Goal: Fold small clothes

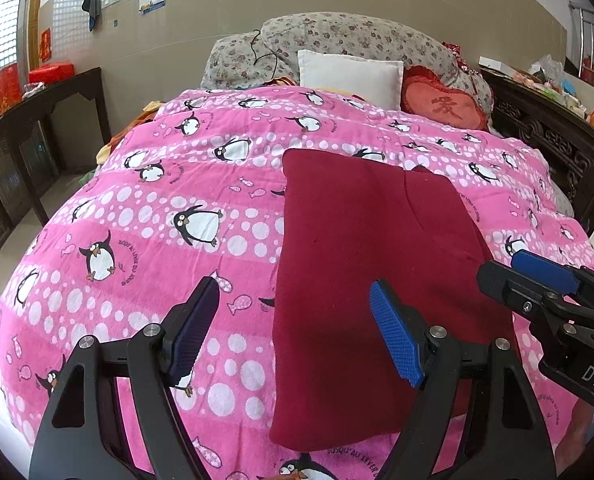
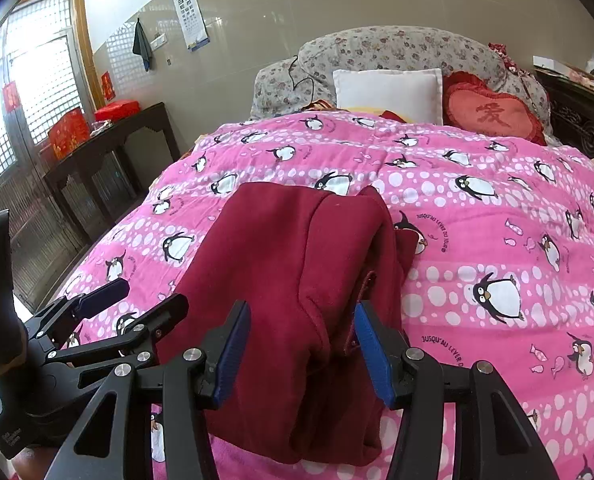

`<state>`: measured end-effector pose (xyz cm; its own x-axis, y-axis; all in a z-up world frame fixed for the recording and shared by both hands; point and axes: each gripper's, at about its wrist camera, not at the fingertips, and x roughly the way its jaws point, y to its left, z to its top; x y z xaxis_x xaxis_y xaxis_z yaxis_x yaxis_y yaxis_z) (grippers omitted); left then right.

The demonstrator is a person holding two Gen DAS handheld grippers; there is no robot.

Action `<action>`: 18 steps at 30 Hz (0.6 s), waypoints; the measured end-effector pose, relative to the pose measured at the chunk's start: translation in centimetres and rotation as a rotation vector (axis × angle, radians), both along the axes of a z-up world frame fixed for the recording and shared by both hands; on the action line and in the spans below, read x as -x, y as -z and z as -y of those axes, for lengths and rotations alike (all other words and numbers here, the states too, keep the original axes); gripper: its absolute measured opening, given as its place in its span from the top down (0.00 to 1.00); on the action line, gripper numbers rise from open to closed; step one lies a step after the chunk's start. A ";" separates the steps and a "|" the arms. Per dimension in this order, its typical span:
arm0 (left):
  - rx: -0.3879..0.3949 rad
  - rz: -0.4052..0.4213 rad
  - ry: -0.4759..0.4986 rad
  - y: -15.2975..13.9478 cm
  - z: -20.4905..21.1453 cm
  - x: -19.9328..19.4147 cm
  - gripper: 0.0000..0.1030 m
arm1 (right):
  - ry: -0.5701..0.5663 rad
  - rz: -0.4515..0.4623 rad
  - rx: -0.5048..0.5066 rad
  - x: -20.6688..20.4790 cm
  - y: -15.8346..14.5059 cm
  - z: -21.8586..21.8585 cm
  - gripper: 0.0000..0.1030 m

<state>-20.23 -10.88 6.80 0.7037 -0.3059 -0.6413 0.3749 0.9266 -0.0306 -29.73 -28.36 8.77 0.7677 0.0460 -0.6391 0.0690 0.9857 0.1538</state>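
Open quilt (image 1: 137, 208) flanks the garment (image 1: 357, 260); pillows (image 2: 389, 88) perhaps block beyond.

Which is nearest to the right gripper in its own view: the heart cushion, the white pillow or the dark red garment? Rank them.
1. Dark red garment, directly below the right gripper.
2. White pillow, far, centre.
3. Heart cushion, far right; too close to call against the pillow.

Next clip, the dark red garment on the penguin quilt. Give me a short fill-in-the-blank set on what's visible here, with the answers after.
1. The dark red garment lies on a pink quilt printed with ____.
2. Both the left tool and the right tool have their jaws ____.
3. The square pillow at the head of the bed is ____ in colour.
4. The red cushion beside that pillow is ____-shaped.

Missing words: penguins; open; white; heart
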 end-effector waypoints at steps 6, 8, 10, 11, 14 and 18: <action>-0.002 0.000 0.004 0.0 0.1 -0.1 0.24 | -0.005 -0.005 0.000 -0.1 0.0 -0.1 0.49; -0.003 0.000 0.004 -0.1 0.1 -0.1 0.24 | -0.006 -0.008 0.003 -0.2 0.1 -0.3 0.49; -0.001 0.000 0.003 -0.1 0.1 -0.1 0.24 | -0.008 -0.010 0.002 -0.3 0.1 -0.3 0.49; -0.001 -0.001 0.003 -0.1 0.1 -0.1 0.24 | -0.008 -0.011 0.002 -0.3 0.1 -0.3 0.49; -0.002 0.000 0.004 -0.1 0.1 -0.1 0.24 | -0.011 -0.011 0.003 -0.3 0.1 -0.4 0.49; -0.001 0.001 0.009 -0.1 0.3 -0.1 0.24 | -0.012 -0.013 0.002 -0.3 0.1 -0.4 0.49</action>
